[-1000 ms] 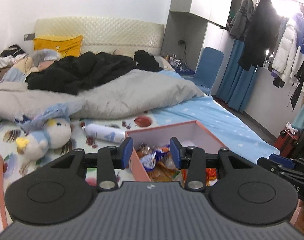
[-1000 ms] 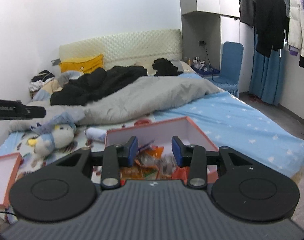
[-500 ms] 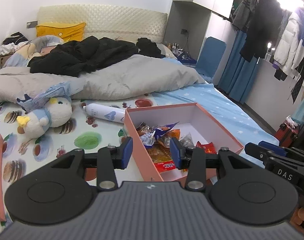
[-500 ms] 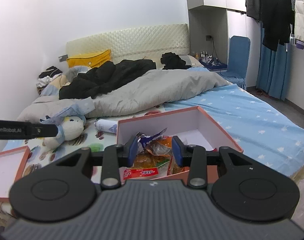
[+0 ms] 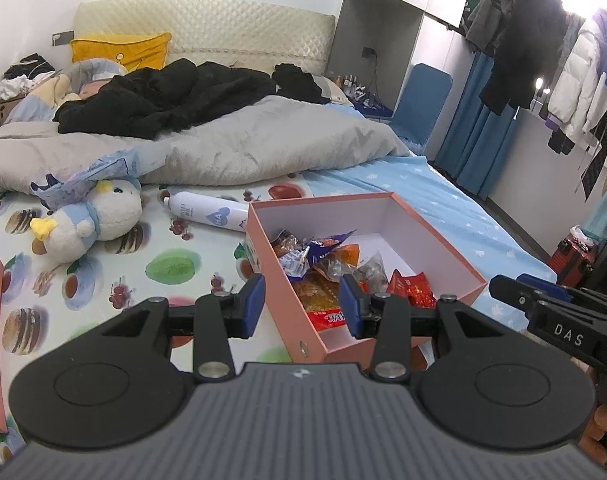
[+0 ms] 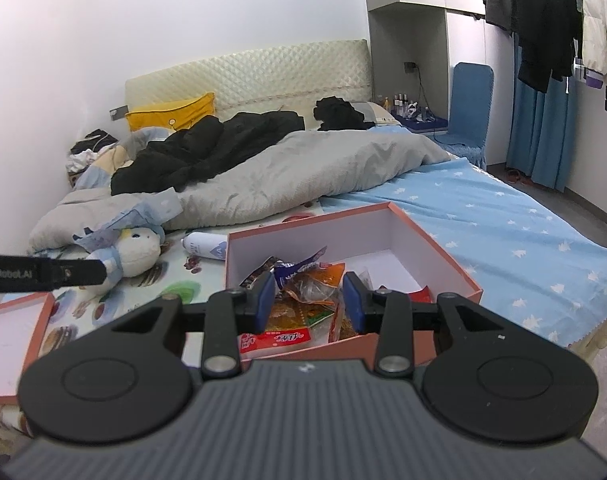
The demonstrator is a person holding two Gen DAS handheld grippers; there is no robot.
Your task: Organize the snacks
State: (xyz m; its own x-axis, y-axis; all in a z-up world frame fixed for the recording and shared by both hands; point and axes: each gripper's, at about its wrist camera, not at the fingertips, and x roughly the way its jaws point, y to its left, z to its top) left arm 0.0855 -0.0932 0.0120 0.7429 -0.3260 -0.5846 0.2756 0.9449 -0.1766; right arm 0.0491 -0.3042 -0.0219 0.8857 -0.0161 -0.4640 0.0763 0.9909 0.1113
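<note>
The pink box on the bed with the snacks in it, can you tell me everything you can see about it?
The pink box looks like stiff cardboard, salmon pink outside and white inside, with a small round metal stud low on its near side. It is open, with no lid on it, and rests flat on the bed, one corner toward the cameras. A heap of crinkly snack packets, orange, red, purple and clear, fills its near part; the far part shows bare white floor. A white bottle lies just behind its far left corner. Neither gripper touches it.

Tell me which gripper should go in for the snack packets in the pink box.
Right, probably. The right gripper, open, lines up over the snack packets; the left gripper straddles the pink box wall.
</note>
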